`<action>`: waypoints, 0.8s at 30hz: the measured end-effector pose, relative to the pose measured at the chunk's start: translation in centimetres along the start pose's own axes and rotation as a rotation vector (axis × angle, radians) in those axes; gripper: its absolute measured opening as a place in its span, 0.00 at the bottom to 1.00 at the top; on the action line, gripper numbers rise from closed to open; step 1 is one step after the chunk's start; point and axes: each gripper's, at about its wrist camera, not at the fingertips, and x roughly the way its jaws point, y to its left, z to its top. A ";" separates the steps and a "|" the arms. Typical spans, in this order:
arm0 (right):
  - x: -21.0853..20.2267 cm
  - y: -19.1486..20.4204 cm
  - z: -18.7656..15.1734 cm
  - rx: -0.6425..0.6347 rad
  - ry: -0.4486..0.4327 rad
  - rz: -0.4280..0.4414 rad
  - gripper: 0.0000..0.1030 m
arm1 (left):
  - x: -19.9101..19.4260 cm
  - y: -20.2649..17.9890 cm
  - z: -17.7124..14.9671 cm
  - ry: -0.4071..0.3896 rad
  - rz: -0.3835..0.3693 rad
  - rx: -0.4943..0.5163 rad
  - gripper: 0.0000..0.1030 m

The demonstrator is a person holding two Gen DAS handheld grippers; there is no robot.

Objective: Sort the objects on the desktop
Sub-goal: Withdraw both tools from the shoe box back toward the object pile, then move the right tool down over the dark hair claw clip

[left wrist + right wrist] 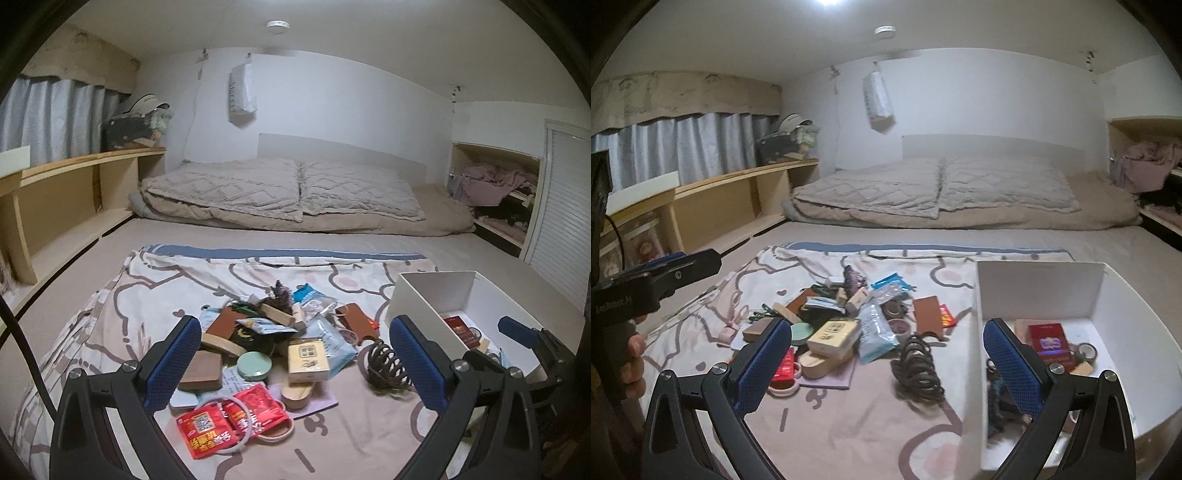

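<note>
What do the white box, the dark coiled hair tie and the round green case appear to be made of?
White box: likely plastic or coated board; thin, smooth, matte walls.
Dark coiled hair tie: probably springy plastic; glossy spiral loops.
Round green case: seemingly plastic; smooth, even pastel lid.

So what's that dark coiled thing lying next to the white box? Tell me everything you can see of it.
The dark spiral hair tie looks like a springy coil of several stacked loops, dark brown or black, probably plastic. It lies on its side on the patterned bedsheet, between the pile of small objects and the white box. It looks apart from the box's wall. Neither gripper touches it.
</note>
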 end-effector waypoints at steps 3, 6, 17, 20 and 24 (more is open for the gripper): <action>0.9 0.6 -0.2 -0.026 0.006 0.025 1.00 | 0.3 0.9 -0.3 0.012 0.008 -0.026 1.00; 1.9 1.2 -0.7 -0.059 0.009 0.046 1.00 | 0.9 1.7 -0.8 0.033 0.016 -0.033 1.00; 6.3 1.9 -3.4 -0.137 0.079 0.068 1.00 | 2.6 2.7 -1.9 0.072 0.049 -0.036 1.00; 7.1 1.3 -3.7 -0.122 0.100 0.058 1.00 | 3.2 2.9 -2.2 0.081 0.054 -0.043 1.00; 7.3 1.3 -3.8 -0.147 0.088 0.037 1.00 | 3.9 3.3 -2.6 0.099 0.059 -0.052 1.00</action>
